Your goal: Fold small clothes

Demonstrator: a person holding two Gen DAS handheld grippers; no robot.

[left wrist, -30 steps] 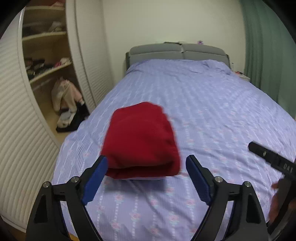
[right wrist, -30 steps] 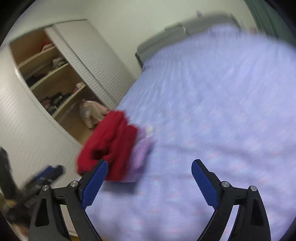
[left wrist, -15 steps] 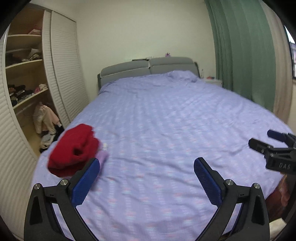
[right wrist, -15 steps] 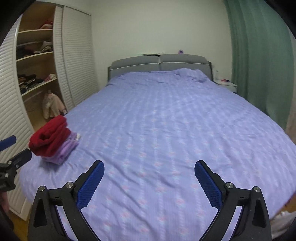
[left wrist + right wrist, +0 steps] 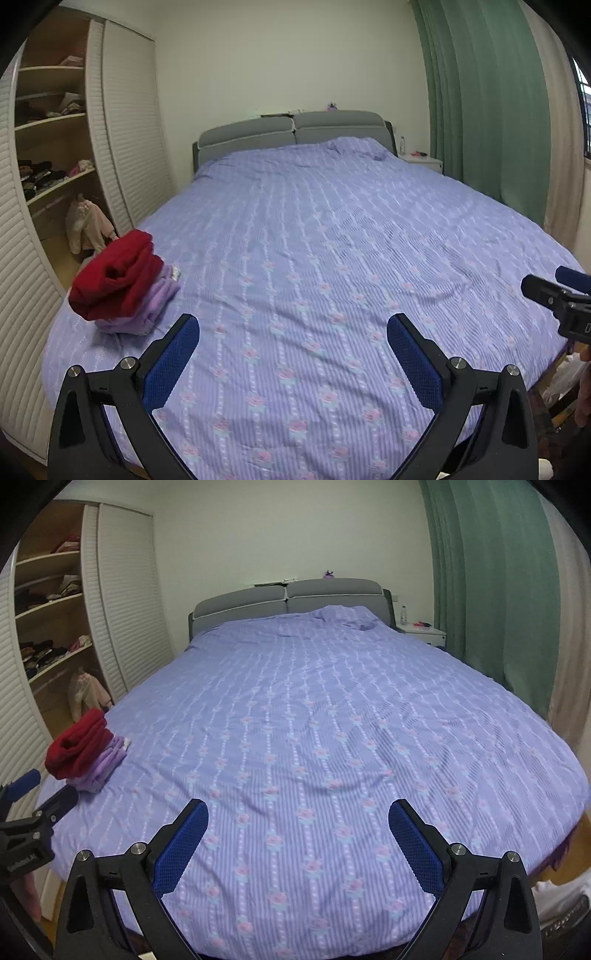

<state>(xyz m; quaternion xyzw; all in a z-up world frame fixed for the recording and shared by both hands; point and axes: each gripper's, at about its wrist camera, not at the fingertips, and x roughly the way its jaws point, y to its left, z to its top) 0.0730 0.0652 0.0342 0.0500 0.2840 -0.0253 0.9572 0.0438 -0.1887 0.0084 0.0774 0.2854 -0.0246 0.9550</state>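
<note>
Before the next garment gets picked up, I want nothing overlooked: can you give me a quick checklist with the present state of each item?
1. Left gripper open and holding nothing: ok.
2. Right gripper open and holding nothing: ok.
3. Folded red fleece garment rests on top of the folded lilac garment: ok.
4. That stack lies fully on the lilac floral bedspread, though near its left edge: ok.
5. Bedspread flat in front of both grippers: ok.
6. Next garment to fold in sight on the bed: not ok, none visible.

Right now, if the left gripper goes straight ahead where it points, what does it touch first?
Probably only the bedspread: the open left gripper points along bare cover. The folded red garment lies off to its left.
</note>
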